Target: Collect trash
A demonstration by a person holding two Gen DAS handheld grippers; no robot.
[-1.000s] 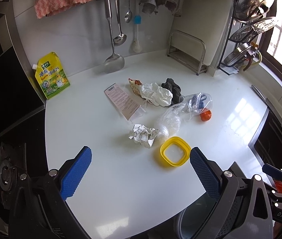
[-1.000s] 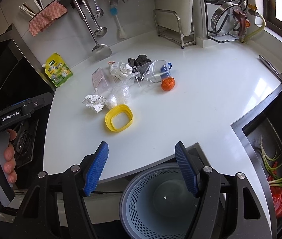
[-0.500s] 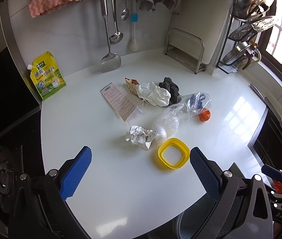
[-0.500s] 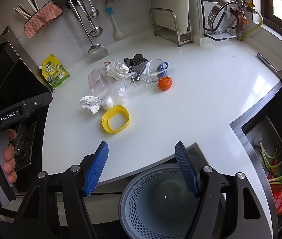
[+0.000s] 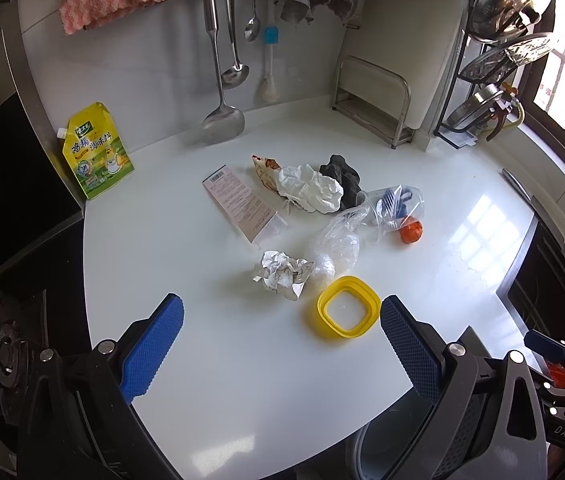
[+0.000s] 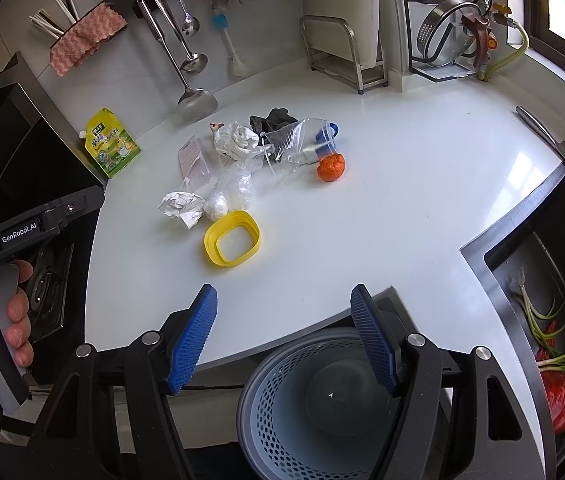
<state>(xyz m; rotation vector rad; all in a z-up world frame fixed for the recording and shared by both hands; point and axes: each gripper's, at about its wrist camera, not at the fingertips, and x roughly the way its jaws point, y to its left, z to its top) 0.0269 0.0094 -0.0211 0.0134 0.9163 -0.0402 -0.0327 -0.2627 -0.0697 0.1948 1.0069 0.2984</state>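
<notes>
Both grippers have edged forward over the last second, the litter sliding slightly lower and larger in each wrist view while nothing on the table itself has shifted. Trash sits bunched near the middle of the white table (image 5: 186, 352): a yellow plastic ring (image 5: 348, 307) nearest the front edge, a crumpled foil ball (image 5: 283, 274) just beside it, a clear plastic bag (image 5: 334, 246) touching the foil, then a pink printed card (image 5: 240, 202), a wad of white tissue (image 5: 309, 189), a dark crumpled scrap (image 5: 342, 178), a clear cup (image 5: 394, 204) lying on its side and an orange peel (image 6: 331, 167). Below the table's front edge a perforated grey bin (image 6: 294, 400) waits (placed, it seems, so the pieces can be dropped straight down). Left gripper (image 5: 280, 344) hovers low over the near table, fingers spread wide and holding nothing, the yellow ring just inside its right finger. Right gripper (image 6: 282, 336) hangs above the bin's rim, fingers likewise wide apart and empty. A yellow seasoning pouch (image 5: 97, 152) leans against the wall, well apart from the litter.
</notes>
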